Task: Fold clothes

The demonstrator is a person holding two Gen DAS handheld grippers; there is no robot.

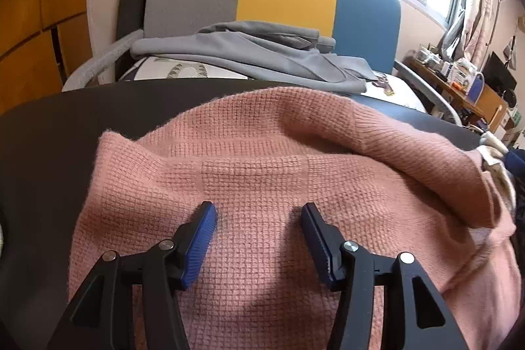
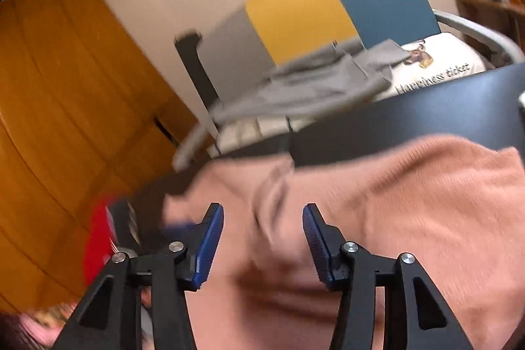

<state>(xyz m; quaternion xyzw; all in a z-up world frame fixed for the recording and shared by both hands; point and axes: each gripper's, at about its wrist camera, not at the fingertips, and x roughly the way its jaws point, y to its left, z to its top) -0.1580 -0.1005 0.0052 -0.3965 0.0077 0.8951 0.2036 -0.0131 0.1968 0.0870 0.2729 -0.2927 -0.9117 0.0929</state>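
A dark desk point(image 1: 49, 127) fills mid-frame, carrying the pink knit sweater point(image 1: 262, 169) across the lower centre. Left gripper point(image 1: 259, 212) hovers over it, jaws spread, pinching nothing; right gripper point(image 2: 262, 212) likewise has its jaws spread, empty.

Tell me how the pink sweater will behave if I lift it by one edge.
The sweater will probably droop and unfold: its folded sleeve already lies in soft rolls. The fuzzy waffle knit should grip the ribbed pads well. It looks thick, so likely weighty for clothing.
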